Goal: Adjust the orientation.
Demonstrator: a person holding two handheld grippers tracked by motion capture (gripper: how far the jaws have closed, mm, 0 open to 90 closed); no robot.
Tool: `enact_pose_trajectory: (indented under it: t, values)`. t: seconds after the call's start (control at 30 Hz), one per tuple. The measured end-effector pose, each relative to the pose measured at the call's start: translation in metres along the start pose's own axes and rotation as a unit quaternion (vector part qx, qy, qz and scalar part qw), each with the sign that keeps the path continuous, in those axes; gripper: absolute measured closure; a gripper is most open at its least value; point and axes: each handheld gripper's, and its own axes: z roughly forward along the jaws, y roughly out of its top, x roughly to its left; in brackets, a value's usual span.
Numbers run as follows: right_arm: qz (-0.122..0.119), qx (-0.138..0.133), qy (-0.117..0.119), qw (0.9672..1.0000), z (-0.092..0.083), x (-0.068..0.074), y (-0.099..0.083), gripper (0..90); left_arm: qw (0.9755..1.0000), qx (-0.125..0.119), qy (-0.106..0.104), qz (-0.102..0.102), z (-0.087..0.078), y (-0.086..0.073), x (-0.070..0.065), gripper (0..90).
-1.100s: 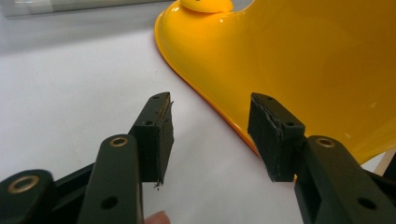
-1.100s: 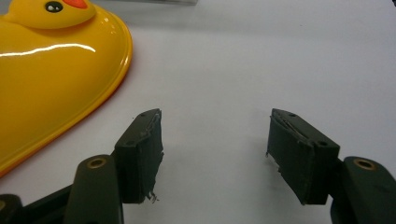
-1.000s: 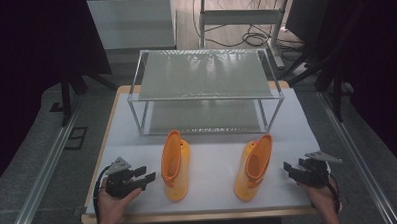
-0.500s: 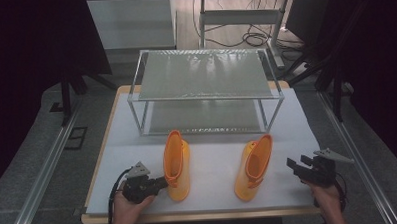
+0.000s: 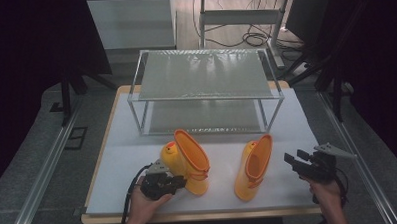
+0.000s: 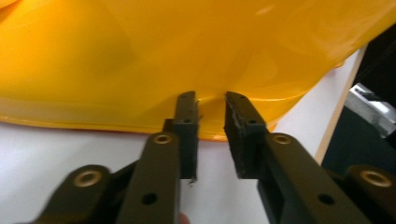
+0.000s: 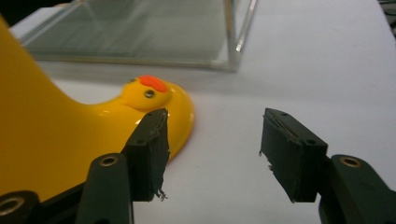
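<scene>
Two yellow rubber boots with orange rims and duck faces sit on the white table top [image 5: 297, 128]. The left boot [image 5: 191, 162] is tipped up, its opening facing up and to the right. My left gripper [image 5: 178, 182] presses against its near side. In the left gripper view the jaws [image 6: 210, 100] are drawn close and pinch a crease of the yellow boot [image 6: 187, 46]. The right boot [image 5: 253, 167] lies on its side. My right gripper [image 5: 290, 160] hovers open just right of it. In the right gripper view the boot's duck-faced toe [image 7: 149, 93] lies beyond the left jaw of the open gripper [image 7: 217, 126].
A two-shelf metal mesh rack [image 5: 205, 74] stands at the back of the table, and its lower shelf [image 7: 140, 37] is in the right gripper view. Dark curtains, cables and a stand surround the table. Bare white surface [image 7: 303, 70] lies ahead of my right gripper.
My left gripper moved right to the left boot and closed on it. That boot has tipped up from lying flat. My right gripper stayed about where it was.
</scene>
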Motion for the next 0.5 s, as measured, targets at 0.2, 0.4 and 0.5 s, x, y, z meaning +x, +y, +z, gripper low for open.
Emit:
enact_pose_trajectory:
  t: [0.2,0.4,0.5]
  values:
    - [-0.026,-0.027,0.048,0.9981,-0.024,0.019,0.025,45.4,0.9969,-0.050,0.047,-0.037,-0.028,-0.004,0.022,45.1]
    - [-0.053,-0.041,0.118,0.9908,-0.054,0.049,0.066,44.0,0.9922,-0.069,0.077,-0.069,-0.034,-0.005,0.039,38.5]
    - [-0.070,-0.026,0.149,0.9860,-0.056,0.066,0.087,44.8,0.9921,-0.069,0.078,-0.069,-0.034,-0.004,0.040,37.6]
